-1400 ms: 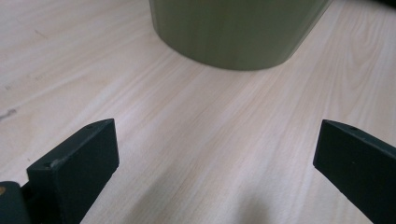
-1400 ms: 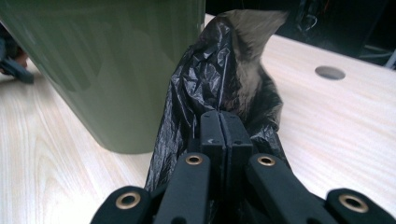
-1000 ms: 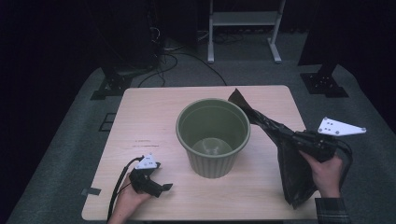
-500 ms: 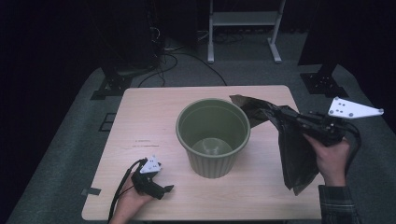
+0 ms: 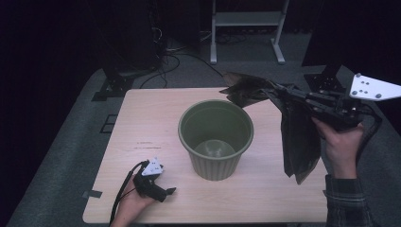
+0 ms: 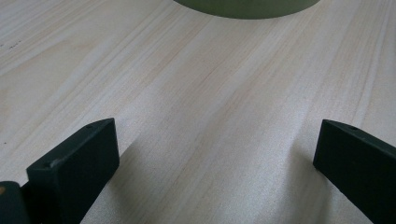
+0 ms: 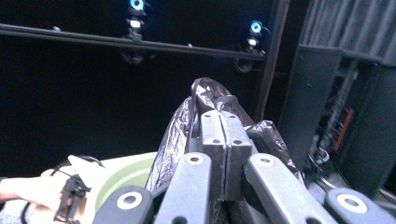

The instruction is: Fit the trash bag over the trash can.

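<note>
- High view: the right gripper [image 5: 279, 91] is held above the right side of the table [image 5: 142, 123], its jaws pinched together on a dark plastic bag [image 5: 295, 137]. The bag's upper edge bunches out past the jaws toward the far table edge, and the rest hangs down in a crumpled sheet to the right of the green bin [image 5: 216, 138], its lower end just above the tabletop.
- The green bin stands upright near the middle of the table with nothing visible inside it.
- The left gripper [image 5: 166, 193] lies low at the near left part of the table, in the person's hand, well apart from the bag and a little way from the bin's base.
- Left gripper view: its two black jaws stand wide apart over bare wood with nothing between them; the bin's base [image 6: 247, 7] shows at the top edge.
- Right gripper view: the jaws are pressed together with the crinkled bag [image 7: 210, 100] caught between them, and the bin's rim [image 7: 126, 172] lies below at left.
</note>
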Demonstrator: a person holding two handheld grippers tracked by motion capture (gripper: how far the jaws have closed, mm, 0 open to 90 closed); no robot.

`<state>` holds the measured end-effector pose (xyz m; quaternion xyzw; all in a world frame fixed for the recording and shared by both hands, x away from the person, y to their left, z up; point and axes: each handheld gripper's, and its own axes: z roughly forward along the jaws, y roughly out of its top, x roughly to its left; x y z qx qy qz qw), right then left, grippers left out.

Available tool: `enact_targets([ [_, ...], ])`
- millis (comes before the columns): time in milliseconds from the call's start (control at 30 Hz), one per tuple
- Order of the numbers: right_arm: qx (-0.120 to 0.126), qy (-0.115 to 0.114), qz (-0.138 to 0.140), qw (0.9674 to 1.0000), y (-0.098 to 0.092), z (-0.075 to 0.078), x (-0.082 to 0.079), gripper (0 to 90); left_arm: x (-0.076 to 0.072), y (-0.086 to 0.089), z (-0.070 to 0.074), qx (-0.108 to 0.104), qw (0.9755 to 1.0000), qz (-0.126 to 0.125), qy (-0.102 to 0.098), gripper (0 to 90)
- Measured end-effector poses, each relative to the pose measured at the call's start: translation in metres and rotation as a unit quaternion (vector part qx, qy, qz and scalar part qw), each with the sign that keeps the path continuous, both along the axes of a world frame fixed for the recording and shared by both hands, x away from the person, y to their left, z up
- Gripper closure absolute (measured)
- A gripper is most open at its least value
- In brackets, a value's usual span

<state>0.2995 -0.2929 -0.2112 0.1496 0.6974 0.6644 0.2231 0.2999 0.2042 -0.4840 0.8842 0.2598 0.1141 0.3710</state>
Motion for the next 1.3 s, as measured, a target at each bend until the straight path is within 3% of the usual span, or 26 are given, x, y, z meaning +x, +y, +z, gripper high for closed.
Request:
enact_targets([
  [233, 0.005, -0.010, 0.035, 0.9993, 0.008, 0.007, -0.017, 89.6, 0.000, 0.000, 0.000, 0.001, 1.0000, 0.000, 0.000, 0.0],
  [467, -0.011, 0.010, 0.046, 0.9988, 0.017, -0.005, -0.013, 89.5, 0.000, 0.000, 0.000, 0.000, 1.0000, 0.000, 0.000, 0.0],
  [500, -0.024, 0.026, 0.051, 0.9980, 0.024, -0.014, -0.006, 89.5, 0.000, 0.000, 0.000, 0.000, 1.0000, 0.000, 0.000, 0.0],
  [567, -0.033, 0.031, 0.051, 0.9977, 0.028, -0.018, -0.002, 89.5, 0.000, 0.000, 0.000, 0.000, 1.0000, 0.000, 0.000, 0.0],
  [600, -0.049, 0.050, 0.054, 0.9961, 0.037, -0.028, 0.006, 89.4, 0.000, 0.000, 0.000, 0.001, 1.0000, 0.000, 0.001, 0.0],
  [633, -0.057, 0.055, 0.052, 0.9955, 0.042, -0.032, 0.011, 89.4, 0.000, 0.000, 0.000, 0.001, 1.0000, 0.000, 0.001, 0.0],
  [733, -0.068, 0.076, 0.056, 0.9931, 0.058, -0.043, 0.025, 89.4, 0.000, 0.000, 0.000, 0.001, 1.0000, -0.001, 0.000, 0.0],
  [900, -0.082, 0.101, 0.064, 0.9894, 0.087, -0.051, 0.050, 89.4, 0.000, 0.000, 0.000, 0.001, 1.0000, -0.001, 0.000, 0.0],
  [1133, -0.121, 0.120, 0.056, 0.9838, 0.124, -0.056, 0.075, 89.3, 0.001, 0.000, 0.000, 0.001, 1.0000, -0.001, 0.000, 0.0],
  [1167, -0.138, 0.126, 0.049, 0.9812, 0.136, -0.059, 0.082, 86.9, 0.001, 0.000, 0.000, 0.001, 1.0000, -0.001, 0.000, 0.0],
  [1200, -0.138, 0.126, 0.049, 0.9812, 0.136, -0.059, 0.082, 86.9, 0.001, 0.000, 0.000, 0.001, 1.0000, -0.001, 0.000, 0.0],
  [1233, -0.149, 0.133, 0.040, 0.9791, 0.145, -0.063, 0.089, 75.0, 0.001, 0.000, 0.000, 0.001, 1.0000, -0.001, 0.000, 0.0],
  [1300, -0.150, 0.134, 0.035, 0.9789, 0.147, -0.064, 0.091, 65.2, 0.001, 0.000, 0.000, 0.001, 1.0000, -0.001, 0.000, 0.0],
])
